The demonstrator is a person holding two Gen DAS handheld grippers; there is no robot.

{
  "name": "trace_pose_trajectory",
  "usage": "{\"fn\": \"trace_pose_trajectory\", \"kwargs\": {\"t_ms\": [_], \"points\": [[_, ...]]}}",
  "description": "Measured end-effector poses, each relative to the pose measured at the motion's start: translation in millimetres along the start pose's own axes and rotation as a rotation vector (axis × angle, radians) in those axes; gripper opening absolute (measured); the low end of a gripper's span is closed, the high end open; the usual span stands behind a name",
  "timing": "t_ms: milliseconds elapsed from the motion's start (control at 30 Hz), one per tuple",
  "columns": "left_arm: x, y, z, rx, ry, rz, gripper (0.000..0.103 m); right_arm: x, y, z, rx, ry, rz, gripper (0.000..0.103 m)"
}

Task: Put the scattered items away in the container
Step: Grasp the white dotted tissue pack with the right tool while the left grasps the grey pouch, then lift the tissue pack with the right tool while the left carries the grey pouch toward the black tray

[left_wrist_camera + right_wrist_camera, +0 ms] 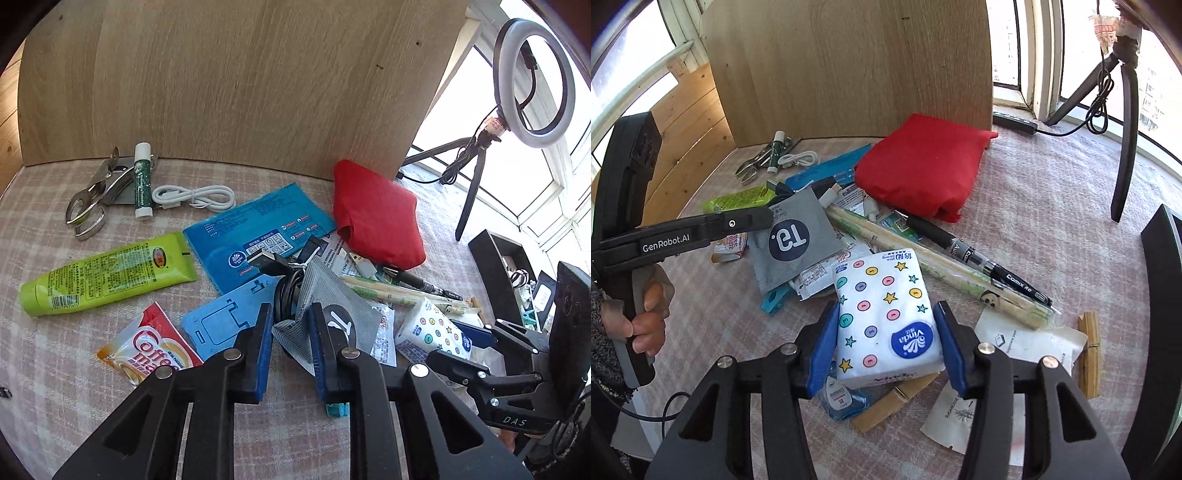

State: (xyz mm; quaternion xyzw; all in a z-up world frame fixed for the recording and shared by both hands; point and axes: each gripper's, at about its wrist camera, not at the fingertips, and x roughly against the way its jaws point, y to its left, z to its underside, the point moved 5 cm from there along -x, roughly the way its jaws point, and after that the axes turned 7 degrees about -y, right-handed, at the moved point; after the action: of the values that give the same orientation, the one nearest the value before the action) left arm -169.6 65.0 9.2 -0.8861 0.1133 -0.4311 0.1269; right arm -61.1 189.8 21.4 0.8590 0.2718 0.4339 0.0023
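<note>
My right gripper (886,325) straddles a white Vinda tissue pack (886,317) with coloured dots and stars; its blue pads sit at the pack's sides, seemingly touching. The pack also shows in the left wrist view (432,328). My left gripper (290,325) stands open over a grey pouch with a dark round logo (332,314) and a coiled black USB cable (284,288). The grey pouch shows in the right wrist view (798,240). The black container (495,258) stands at the right, with small items inside.
Scattered on the checked cloth: green tube (107,273), blue packet (258,225), red cloth bag (373,218), white cable (195,195), lip balm (142,181), metal clip (92,195), coffee sachet (147,350), chopsticks (934,258), black pen (979,258), wooden pegs (1089,354). Wooden board behind (240,74). Ring light tripod (532,81).
</note>
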Motion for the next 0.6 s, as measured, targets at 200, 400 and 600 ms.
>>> {"fn": "trace_pose_trajectory", "kwargs": {"t_ms": [200,400,600], "points": [[11.1,-2.4,9.3,-0.016,-0.008,0.006,0.016,13.3,-4.9,-1.1,-0.033,-0.026,-0.007,0.049],[3.2,9.3,26.9,0.025,0.048,-0.007,0.033,10.9,-1.9,3.0,-0.011,-0.016,0.005,0.049],[-4.2,11.4,42.6,0.083,0.088,0.025,0.036,5.8,3.2,6.6,0.017,-0.001,0.005,0.049]]}}
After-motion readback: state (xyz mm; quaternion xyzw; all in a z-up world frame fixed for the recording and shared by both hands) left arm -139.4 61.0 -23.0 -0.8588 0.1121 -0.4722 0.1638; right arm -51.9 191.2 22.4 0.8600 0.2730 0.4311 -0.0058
